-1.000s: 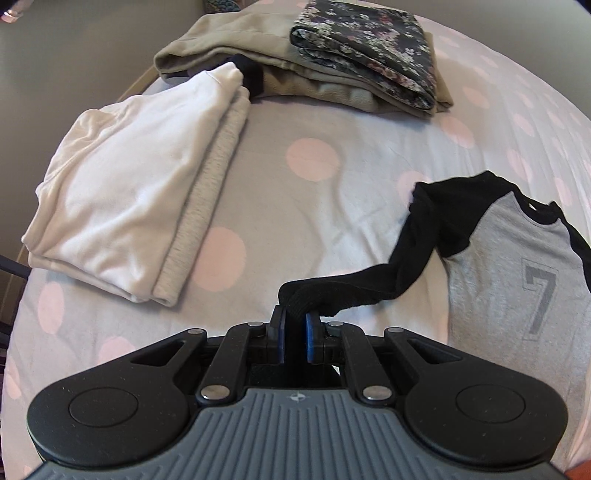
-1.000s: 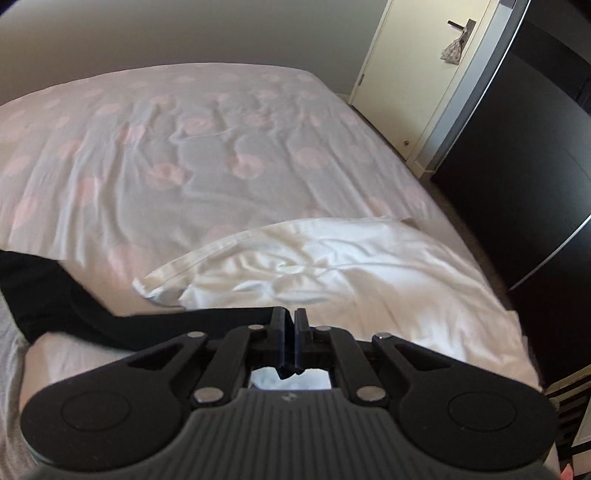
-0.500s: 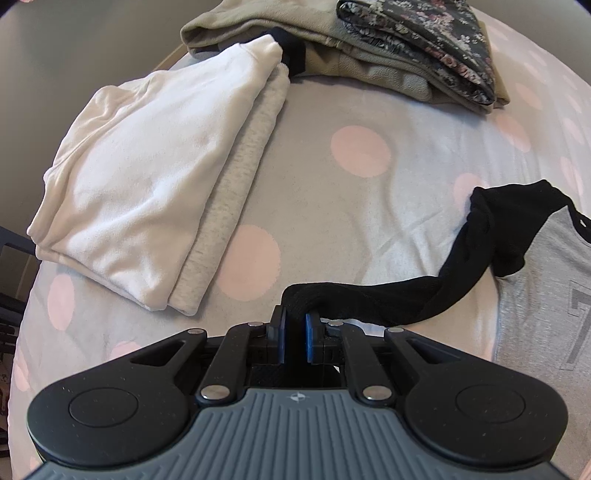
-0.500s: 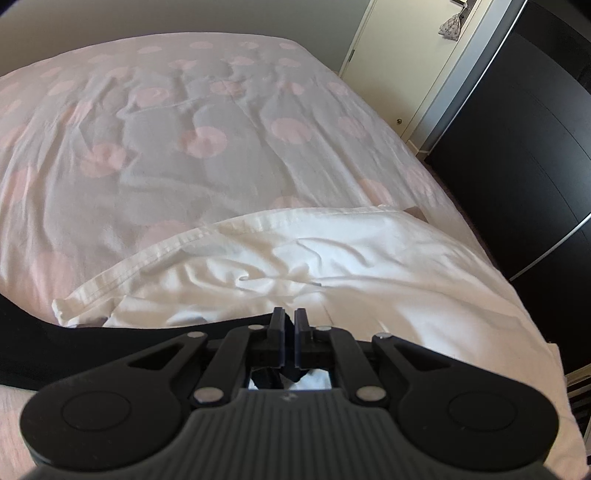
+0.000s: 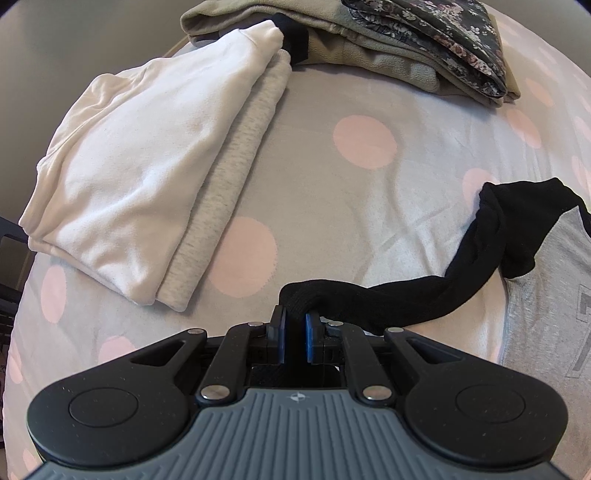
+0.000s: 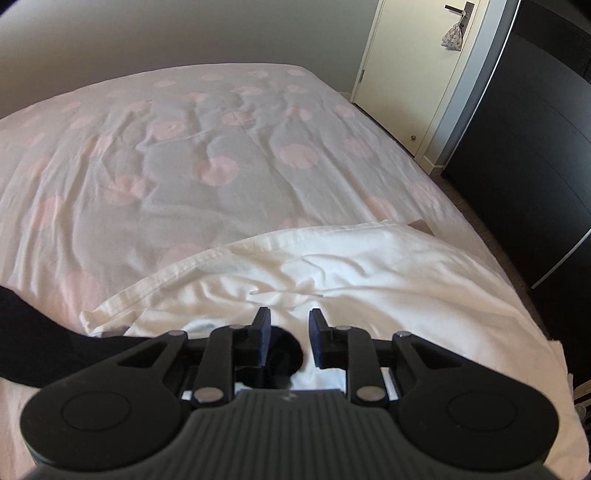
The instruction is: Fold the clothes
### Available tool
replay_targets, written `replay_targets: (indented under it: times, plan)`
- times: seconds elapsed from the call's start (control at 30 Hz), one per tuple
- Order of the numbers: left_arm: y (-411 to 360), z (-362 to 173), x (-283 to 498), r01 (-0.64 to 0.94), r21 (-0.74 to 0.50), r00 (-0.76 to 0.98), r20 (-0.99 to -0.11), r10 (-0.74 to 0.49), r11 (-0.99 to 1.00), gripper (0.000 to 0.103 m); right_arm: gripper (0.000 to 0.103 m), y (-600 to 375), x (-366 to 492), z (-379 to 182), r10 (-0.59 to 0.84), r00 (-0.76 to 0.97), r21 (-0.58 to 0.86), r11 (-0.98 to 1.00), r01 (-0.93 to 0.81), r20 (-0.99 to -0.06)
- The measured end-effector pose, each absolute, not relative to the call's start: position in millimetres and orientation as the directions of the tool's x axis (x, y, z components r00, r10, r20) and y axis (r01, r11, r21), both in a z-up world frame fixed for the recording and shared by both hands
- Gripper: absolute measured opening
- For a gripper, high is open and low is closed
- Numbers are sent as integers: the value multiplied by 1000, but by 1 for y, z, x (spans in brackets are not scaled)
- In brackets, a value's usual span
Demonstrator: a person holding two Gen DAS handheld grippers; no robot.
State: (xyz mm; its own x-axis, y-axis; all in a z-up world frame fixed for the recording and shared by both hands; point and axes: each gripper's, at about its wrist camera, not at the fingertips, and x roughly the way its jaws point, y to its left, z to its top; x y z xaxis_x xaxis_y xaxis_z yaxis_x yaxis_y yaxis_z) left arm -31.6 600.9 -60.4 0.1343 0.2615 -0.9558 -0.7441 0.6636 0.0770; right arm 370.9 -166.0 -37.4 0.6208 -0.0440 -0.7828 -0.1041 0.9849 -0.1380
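Observation:
A grey shirt (image 5: 546,295) with black sleeves and a printed number lies on the spotted bed cover (image 5: 332,192) at the right of the left wrist view. Its left black sleeve (image 5: 406,299) stretches out twisted from the shoulder, and my left gripper (image 5: 295,317) is shut on the cuff. In the right wrist view the other black sleeve (image 6: 44,339) runs in from the left. Its end (image 6: 284,354) lies low between the fingers of my right gripper (image 6: 289,321). Those jaws are opening and the pads do not press on the cloth.
A folded white garment (image 5: 140,173) sits on a folded grey one at the left. Behind them are a folded olive garment (image 5: 369,48) and a dark floral one (image 5: 443,26). A white sheet (image 6: 369,280) lies under my right gripper. A door (image 6: 406,74) and a black wardrobe (image 6: 535,147) stand right of the bed.
My right gripper's jaws have parted and let go of the sleeve end. The left gripper drew its sleeve further out, so the shirt sits further right in its view.

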Motion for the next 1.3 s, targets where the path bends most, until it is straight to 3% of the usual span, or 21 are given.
replay_targets:
  times: [0.1, 0.23, 0.3, 0.37, 0.53, 0.7, 1.0, 1.3]
  plan:
    - [595, -58, -30, -736, 67, 150, -954, 260, 674, 8, 36, -164, 355, -46, -18, 578, -107, 987, -121, -816]
    - [589, -54, -31, -733, 60, 163, -952, 260, 678, 8, 36, -164, 348, -70, -30, 555, -116, 986, -121, -831]
    - [587, -51, -31, -733, 62, 163, -951, 263, 678, 8, 33, -166, 352, -79, -37, 554, -114, 988, -106, -832]
    - [585, -49, -31, -733, 62, 165, -950, 265, 678, 8, 4, -167, 356, -83, -20, 538, -85, 992, -96, -843]
    - [584, -46, -31, -731, 71, 161, -949, 273, 678, 8, 4, -170, 357, -66, 124, 484, 98, 992, -79, -866]
    - [589, -54, -25, -741, 83, 144, -950, 278, 666, 8, 4, -182, 374, -29, 205, 574, 271, 962, 30, -793]
    - [598, -66, -18, -744, 123, 99, -952, 290, 656, 8, 3, -188, 440, -56, -3, 605, 156, 965, 211, -796]
    - [616, -83, -22, -773, 164, 33, -954, 296, 613, 8, 3, -203, 459, -103, -117, 558, 34, 967, 252, -822]
